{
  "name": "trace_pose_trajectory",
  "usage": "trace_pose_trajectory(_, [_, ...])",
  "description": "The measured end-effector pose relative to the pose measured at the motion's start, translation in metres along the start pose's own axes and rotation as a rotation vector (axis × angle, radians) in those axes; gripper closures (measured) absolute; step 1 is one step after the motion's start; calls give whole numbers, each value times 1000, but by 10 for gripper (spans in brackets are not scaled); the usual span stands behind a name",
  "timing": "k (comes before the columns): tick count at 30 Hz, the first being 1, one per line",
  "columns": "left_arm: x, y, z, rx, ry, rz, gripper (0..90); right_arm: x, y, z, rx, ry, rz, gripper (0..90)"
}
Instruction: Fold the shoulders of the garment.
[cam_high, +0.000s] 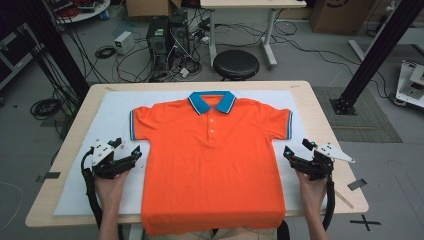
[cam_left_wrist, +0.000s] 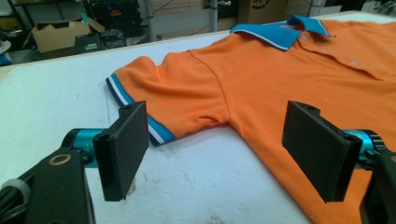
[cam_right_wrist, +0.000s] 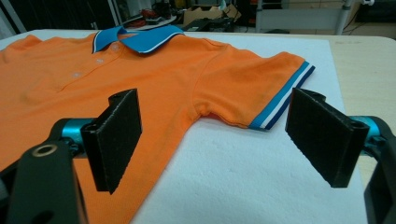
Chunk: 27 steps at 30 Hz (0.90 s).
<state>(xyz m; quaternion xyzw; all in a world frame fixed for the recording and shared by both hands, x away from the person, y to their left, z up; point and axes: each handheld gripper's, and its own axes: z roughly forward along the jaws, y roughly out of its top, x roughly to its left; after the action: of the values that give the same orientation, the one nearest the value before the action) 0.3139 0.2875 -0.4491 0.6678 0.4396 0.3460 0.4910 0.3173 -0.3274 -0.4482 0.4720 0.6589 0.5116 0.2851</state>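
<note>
High view: an orange polo shirt (cam_high: 212, 160) lies flat on the table (cam_high: 320, 120), hem overhanging the near edge. Left claw (cam_high: 131, 154) and right claw (cam_high: 292, 156) flank the shirt, both gaping and empty. Best to pinch each sleeve's (cam_left_wrist: 163, 100) striped cuff squarely.

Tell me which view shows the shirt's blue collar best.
The high view: the collar lies whole, facing the camera, both points visible. The left gripper view catches the collar obliquely at the top edge; the right gripper view shows it low-angled.
</note>
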Motion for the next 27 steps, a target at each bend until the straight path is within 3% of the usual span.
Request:
trace_pose_trajectory(7, [4,-1,-1,-11,-2,-39,234,0,0,0,4,-7,-3,191])
trace_pose_trajectory(15, [4,-1,-1,-9,4,-41,242,1,0,1,12,-14,-6,191])
trace_pose_trajectory(20, [2,0,1,10,12,-17,242,2,1,1,21,-18,0,191])
trace_pose_trajectory(27, [4,0,1,9,16,-39,242,2,1,3,28,-21,-14,191])
